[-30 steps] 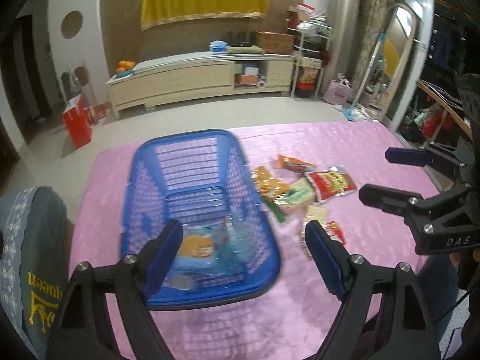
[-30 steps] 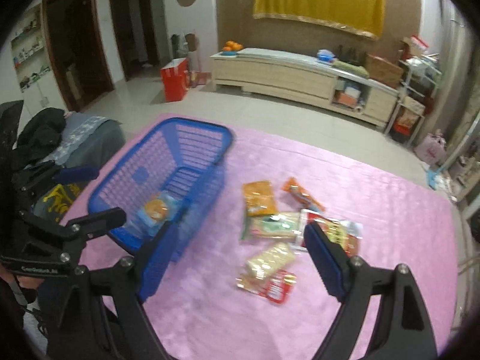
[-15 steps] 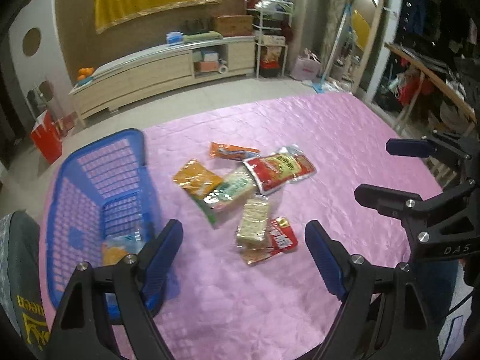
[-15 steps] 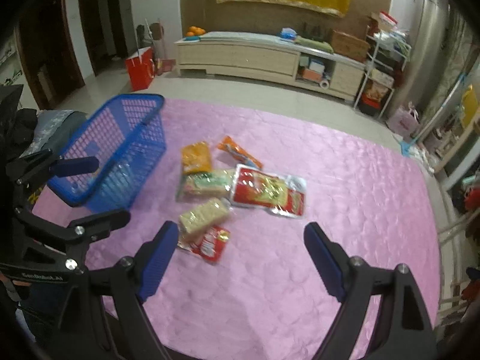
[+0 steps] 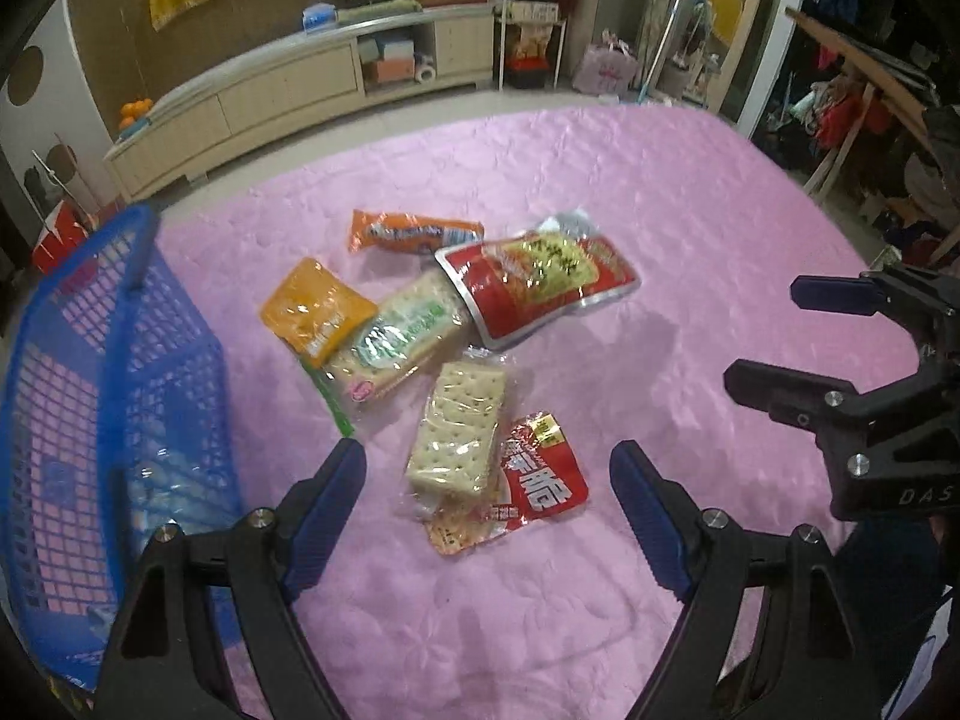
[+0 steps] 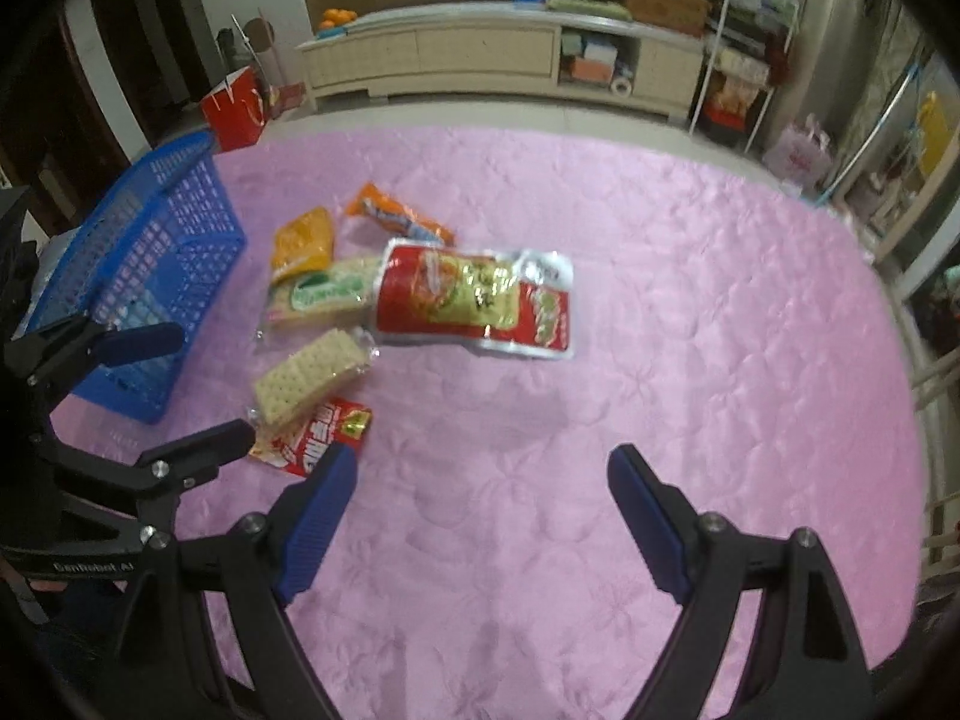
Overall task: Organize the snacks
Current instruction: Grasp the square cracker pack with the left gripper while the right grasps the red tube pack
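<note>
Six snack packets lie in a loose heap on the pink quilted cover (image 5: 690, 252), just beside the blue plastic basket (image 5: 114, 372) at its left edge; a clear pack of square crackers (image 5: 459, 429) rests partly on top of a small red packet (image 5: 537, 483) at the near end of the heap; beyond them a longer cracker pack with a green label (image 5: 399, 333) lies tucked under the mouth of a big red pouch (image 5: 540, 285), with a flat orange packet (image 5: 315, 309) touching its left end and an orange wrapped stick (image 5: 414, 231) farthest off. One more clear wrapper shows through the basket's near wall.

My left claw (image 5: 486, 486) hangs over the near end of the heap, jaws spread wide with nothing in them, the cracker pack and the red packet showing in the gap between the blue pads. My right claw (image 6: 480, 492) is likewise wide and empty, over bare cover to the right of the snacks; its left pad (image 6: 318, 504) sits just beside the small red packet in its own view, though I cannot tell whether they touch. A long low cabinet (image 6: 480, 60) lines the far wall.
</note>
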Motion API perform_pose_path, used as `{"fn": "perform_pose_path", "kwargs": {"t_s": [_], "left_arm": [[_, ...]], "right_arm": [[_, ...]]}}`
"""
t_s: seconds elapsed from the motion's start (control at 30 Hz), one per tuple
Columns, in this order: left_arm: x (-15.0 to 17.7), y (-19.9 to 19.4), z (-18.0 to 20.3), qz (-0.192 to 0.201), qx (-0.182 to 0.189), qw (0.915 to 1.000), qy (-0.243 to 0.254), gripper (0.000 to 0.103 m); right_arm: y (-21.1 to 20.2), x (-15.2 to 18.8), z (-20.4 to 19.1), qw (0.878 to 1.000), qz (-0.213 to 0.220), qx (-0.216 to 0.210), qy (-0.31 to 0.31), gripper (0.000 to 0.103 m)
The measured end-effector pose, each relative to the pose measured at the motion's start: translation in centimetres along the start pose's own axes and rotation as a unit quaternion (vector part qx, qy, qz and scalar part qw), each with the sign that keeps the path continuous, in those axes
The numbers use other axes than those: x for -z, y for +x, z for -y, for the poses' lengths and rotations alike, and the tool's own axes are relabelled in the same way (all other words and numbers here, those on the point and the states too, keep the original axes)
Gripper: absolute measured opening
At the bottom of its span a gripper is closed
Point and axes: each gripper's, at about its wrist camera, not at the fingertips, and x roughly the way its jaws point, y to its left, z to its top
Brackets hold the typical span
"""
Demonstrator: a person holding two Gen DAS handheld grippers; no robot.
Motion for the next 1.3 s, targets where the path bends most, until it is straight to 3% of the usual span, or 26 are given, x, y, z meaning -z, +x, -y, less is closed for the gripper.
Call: {"fn": "perform_pose_path", "kwargs": {"t_s": [0.2, 0.33, 0.43, 0.63, 0.97, 1.3], "left_arm": [[-0.6, 4.0, 0.0, -0.028, -0.007, 0.9995, 0.009, 0.082], [-1.0, 6.3, -1.0, -0.052, -0.018, 0.9984, -0.012, 0.079], [-1.3, 7.3, -1.6, -0.055, -0.004, 0.9982, -0.021, 0.073], [-1.6, 9.4, -2.4, -0.077, 0.008, 0.9966, -0.028, 0.052], [-1.2, 8.9, -2.2, -0.075, 0.017, 0.9967, -0.027, 0.043], [-1.9, 4.1, -2.6, -0.013, 0.003, 0.9995, -0.029, 0.043]], "right_arm": [[3.8, -0.4, 0.5, 1.000, -0.024, -0.002, -0.006, 0.088], [5.8, -0.5, 0.8, 0.999, -0.036, 0.002, -0.007, 0.088], [6.7, -0.7, 1.2, 0.999, -0.042, -0.009, -0.002, 0.088], [7.7, -0.8, 1.7, 0.999, -0.048, -0.024, 0.002, 0.088], [7.0, -1.6, 1.3, 0.998, -0.037, -0.039, -0.018, 0.088], [6.3, -4.4, 0.9, 0.997, -0.003, -0.009, -0.078, 0.088]]}}
